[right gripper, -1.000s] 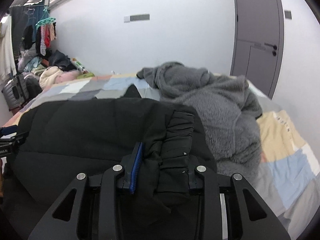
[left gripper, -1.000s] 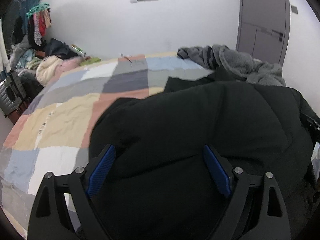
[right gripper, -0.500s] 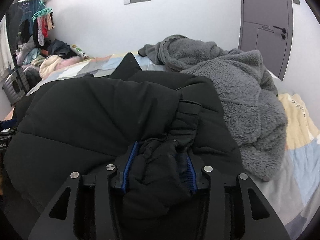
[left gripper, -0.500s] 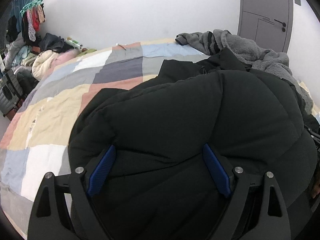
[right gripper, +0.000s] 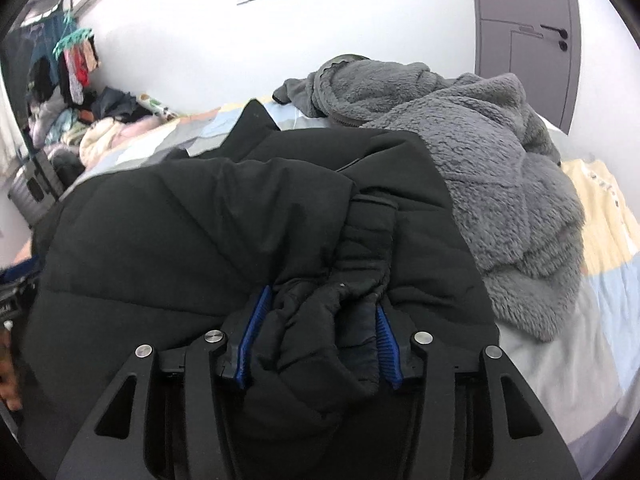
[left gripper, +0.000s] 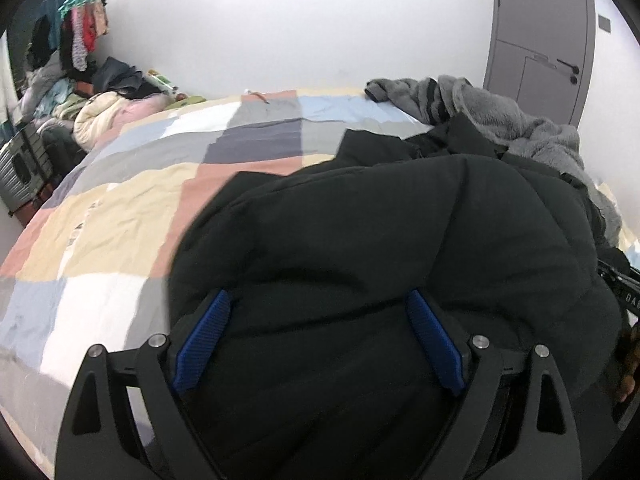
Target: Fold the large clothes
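Observation:
A big black padded jacket (left gripper: 380,240) lies on the patchwork bed cover (left gripper: 120,220), puffed up in front of both grippers; it also shows in the right wrist view (right gripper: 180,232). My left gripper (left gripper: 316,336) has its blue pads wide apart, with thick jacket bulk filling the space between them. My right gripper (right gripper: 316,340) is closed on a bunched fold of the jacket by its ribbed cuff (right gripper: 368,240).
A grey fleece garment (right gripper: 480,168) is heaped to the right of the jacket and shows in the left wrist view (left gripper: 500,116). Piled clothes (left gripper: 100,112) and a hanging rack (left gripper: 80,20) stand at far left. A grey door (right gripper: 524,32) is at back right.
Both grippers have moved forward over the bed with the jacket. The right jaws, narrow a second ago, now hold a thicker bunch of fabric. The left jaws keep the same width.

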Demonstrator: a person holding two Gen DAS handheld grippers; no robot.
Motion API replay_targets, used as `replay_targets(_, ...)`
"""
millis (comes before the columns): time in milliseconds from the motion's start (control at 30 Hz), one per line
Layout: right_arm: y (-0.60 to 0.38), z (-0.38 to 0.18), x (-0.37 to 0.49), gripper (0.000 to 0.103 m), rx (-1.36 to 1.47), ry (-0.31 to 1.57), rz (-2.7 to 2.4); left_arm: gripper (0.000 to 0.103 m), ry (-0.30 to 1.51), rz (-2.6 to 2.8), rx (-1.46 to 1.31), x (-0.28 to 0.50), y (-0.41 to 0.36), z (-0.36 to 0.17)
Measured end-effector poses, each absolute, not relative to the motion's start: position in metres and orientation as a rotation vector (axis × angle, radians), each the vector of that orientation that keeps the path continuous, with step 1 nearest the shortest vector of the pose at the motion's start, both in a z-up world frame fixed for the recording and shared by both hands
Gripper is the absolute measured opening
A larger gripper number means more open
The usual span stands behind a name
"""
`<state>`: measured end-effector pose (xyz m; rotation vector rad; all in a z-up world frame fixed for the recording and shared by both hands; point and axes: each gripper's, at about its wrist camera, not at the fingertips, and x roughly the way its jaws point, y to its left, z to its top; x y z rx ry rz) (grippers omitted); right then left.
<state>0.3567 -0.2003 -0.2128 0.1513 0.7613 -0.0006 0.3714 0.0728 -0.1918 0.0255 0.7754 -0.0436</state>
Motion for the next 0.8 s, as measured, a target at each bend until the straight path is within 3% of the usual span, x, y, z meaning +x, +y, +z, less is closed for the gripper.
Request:
replay_targets(300,-0.193,-0.184,0.304,0.054,0.129,0.734,0.029,0.091,0.781,-0.013,0.027,0.298,0.110,-0.165)
replay_targets(600,-0.208,-0.173,0.253,0.057,0.127,0.747,0.020,0.091,0.830,0.092,0.059,0.277,0.140,-0.195)
replay_targets(700,-0.217,-0.180,0.248,0.065,0.124,0.772,0.002,0.091,0.836,0.120,0.087,0.285,0.143,-0.210)
replay_targets(800,-0.224,-0.196,0.248,0.066,0.095,0.825,-0.034,0.091,0.858,0.162,0.101,0.299,0.148,-0.227)
